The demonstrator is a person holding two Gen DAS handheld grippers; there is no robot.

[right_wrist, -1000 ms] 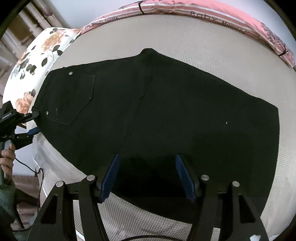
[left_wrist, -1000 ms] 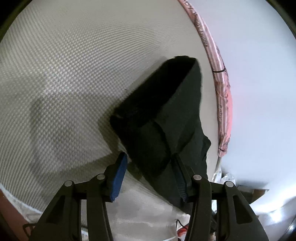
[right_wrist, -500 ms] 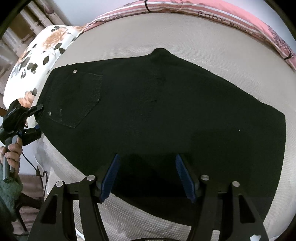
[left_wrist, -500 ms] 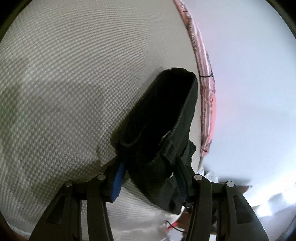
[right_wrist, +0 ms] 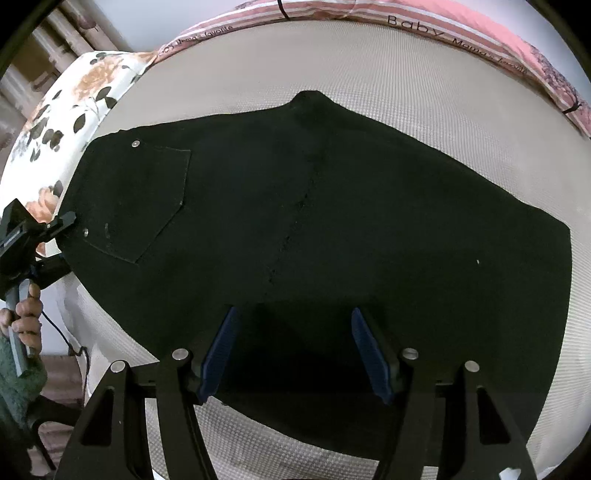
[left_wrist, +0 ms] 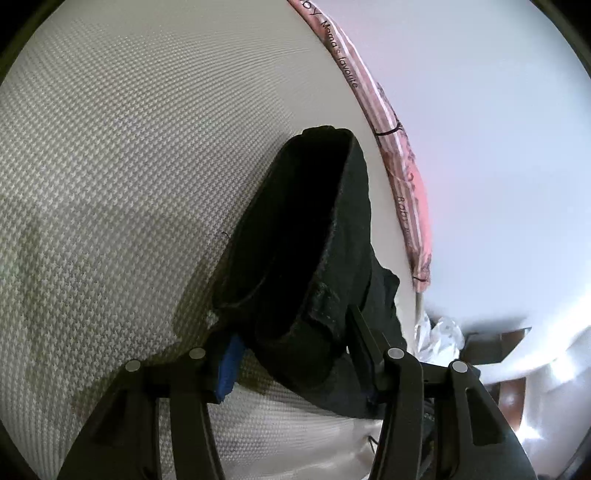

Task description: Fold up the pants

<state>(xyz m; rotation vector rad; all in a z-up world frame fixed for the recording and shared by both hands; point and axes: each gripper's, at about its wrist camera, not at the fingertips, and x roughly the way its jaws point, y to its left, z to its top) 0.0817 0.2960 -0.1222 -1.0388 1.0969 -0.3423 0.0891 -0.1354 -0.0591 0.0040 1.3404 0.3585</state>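
Right wrist view puts your right gripper (right_wrist: 295, 354) hovering low over the near edge of the black pants (right_wrist: 317, 221), its two blue-padded fingers (right_wrist: 218, 354) spread wide with cloth showing under the gap and nothing pinched between them. The pants lie flat and broad on the pale woven mattress cover (right_wrist: 406, 74), waistband end to your left with the back pocket (right_wrist: 140, 206) and its rivets facing up, the cut-off leg end to your right. A central seam runs from the far peak down toward the open jaws.

Your left gripper (right_wrist: 59, 225) shows at the far left of this view, at the waistband corner where the pants reach the mattress edge, your left hand (right_wrist: 26, 314) wrapped round its handle. Beyond it sits a floral pillow (right_wrist: 74, 92); a pink striped blanket (right_wrist: 480, 33) rims the far side. Bare cover lies open beyond the pants and to the right of the leg end, so that is your free room; the left side has almost none.

Left wrist view shows what the other cannot: the left gripper (left_wrist: 291, 354) has the waistband bunched between its fingers (left_wrist: 229, 365), jaws drawn in on the thick cloth, the pants (left_wrist: 306, 240) standing up off the cover (left_wrist: 129, 166) in an open fold. The pink blanket (left_wrist: 402, 166) and white wall (left_wrist: 498, 147) lie close on its right.
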